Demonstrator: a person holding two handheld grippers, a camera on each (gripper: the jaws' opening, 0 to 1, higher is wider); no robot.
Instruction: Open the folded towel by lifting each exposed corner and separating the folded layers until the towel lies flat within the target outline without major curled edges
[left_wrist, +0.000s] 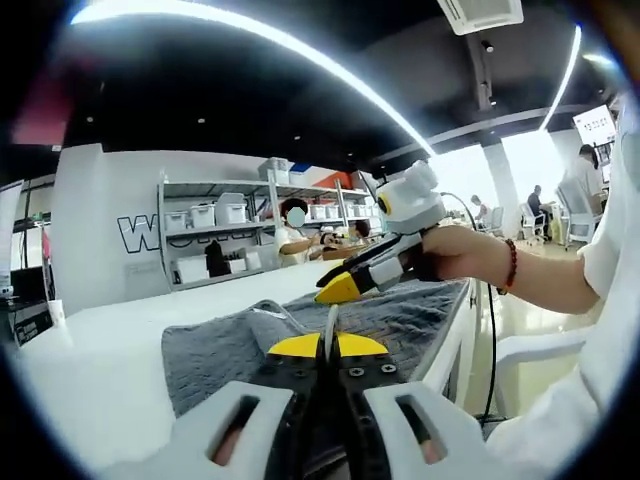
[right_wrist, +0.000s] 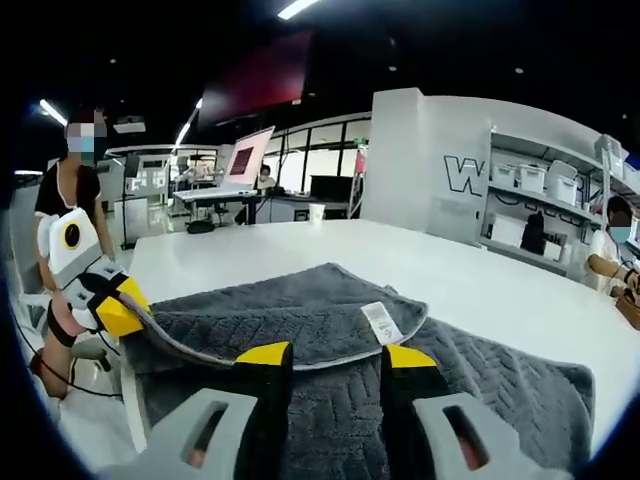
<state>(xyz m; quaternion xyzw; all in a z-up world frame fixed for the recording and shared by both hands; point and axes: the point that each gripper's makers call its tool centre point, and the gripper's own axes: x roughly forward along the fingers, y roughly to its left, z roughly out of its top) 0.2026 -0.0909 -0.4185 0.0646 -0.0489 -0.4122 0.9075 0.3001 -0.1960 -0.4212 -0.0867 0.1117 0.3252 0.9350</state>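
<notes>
Lying on the white bench (right_wrist: 300, 245), the dark grey textured towel (right_wrist: 300, 310) has its top layer folded over. Left gripper (left_wrist: 327, 345) fingers clamp its near edge; right gripper (right_wrist: 335, 355) fingers stand apart above it.

The towel (right_wrist: 330, 320) lies on the surface (right_wrist: 480, 275), folded, with its upper layer over the part of the towel nearer the left gripper (right_wrist: 112, 300), which sits at the towel's edge. A tag (right_wrist: 381, 322) lies on the upper layer near its fold corner. Behind the towel, beyond the surface, stand shelves (right_wrist: 545, 205) with bins.
</notes>
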